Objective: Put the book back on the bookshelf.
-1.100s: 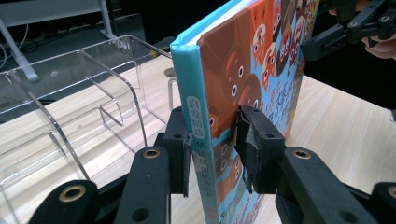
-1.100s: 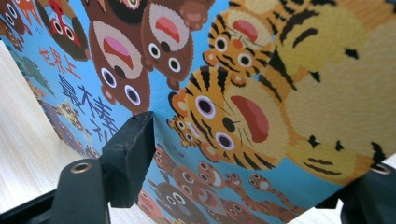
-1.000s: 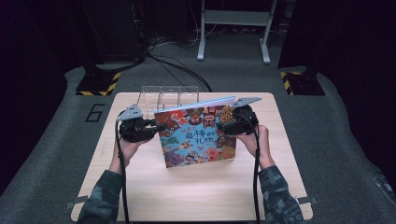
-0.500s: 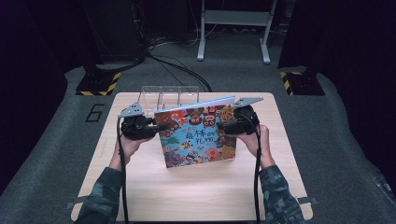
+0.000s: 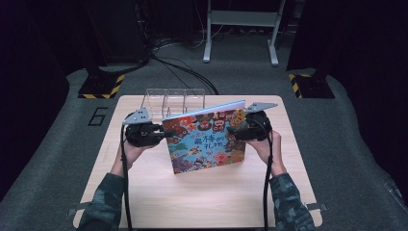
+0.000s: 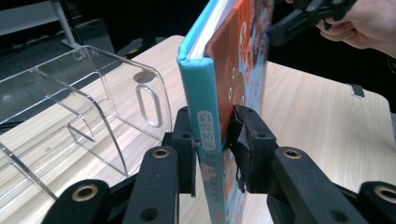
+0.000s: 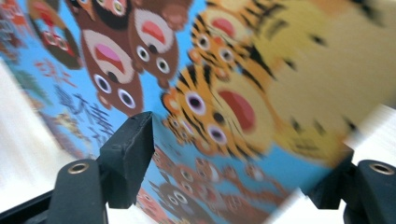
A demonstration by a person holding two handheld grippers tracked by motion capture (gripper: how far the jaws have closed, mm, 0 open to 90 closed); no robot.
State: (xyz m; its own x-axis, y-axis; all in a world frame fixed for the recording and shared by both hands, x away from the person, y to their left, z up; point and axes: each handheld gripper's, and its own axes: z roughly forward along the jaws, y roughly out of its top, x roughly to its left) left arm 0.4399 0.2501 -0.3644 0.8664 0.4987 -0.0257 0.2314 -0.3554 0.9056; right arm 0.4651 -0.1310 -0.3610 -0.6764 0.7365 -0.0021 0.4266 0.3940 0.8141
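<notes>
Holding a picture book (image 5: 206, 139) upright over the wooden table (image 5: 192, 202), I have one tool on each of its side edges. Working from nine o'clock across: my left gripper (image 5: 161, 134) sits at the book's nine o'clock edge, and in the left gripper view its pads are clenched on the teal spine (image 6: 205, 126), one black jaw on each cover; those jaws have just been closing tighter with the spine between them. At about eleven o'clock from that gripper, toward the far edge of the table, stands a clear acrylic rack (image 5: 174, 100) with upright dividers, just behind the book and apart from it. The book itself hangs at the middle of the table, tilted, its colourful animal cover facing me and its lower corner close above the wood; I cannot tell whether it touches. At the book's three o'clock edge is my right gripper (image 5: 235, 129). In the right gripper view the blurred cover (image 7: 219, 93) passes between the two jaws, which have just been opening a little; I cannot tell whether its pads press on the cover.
</notes>
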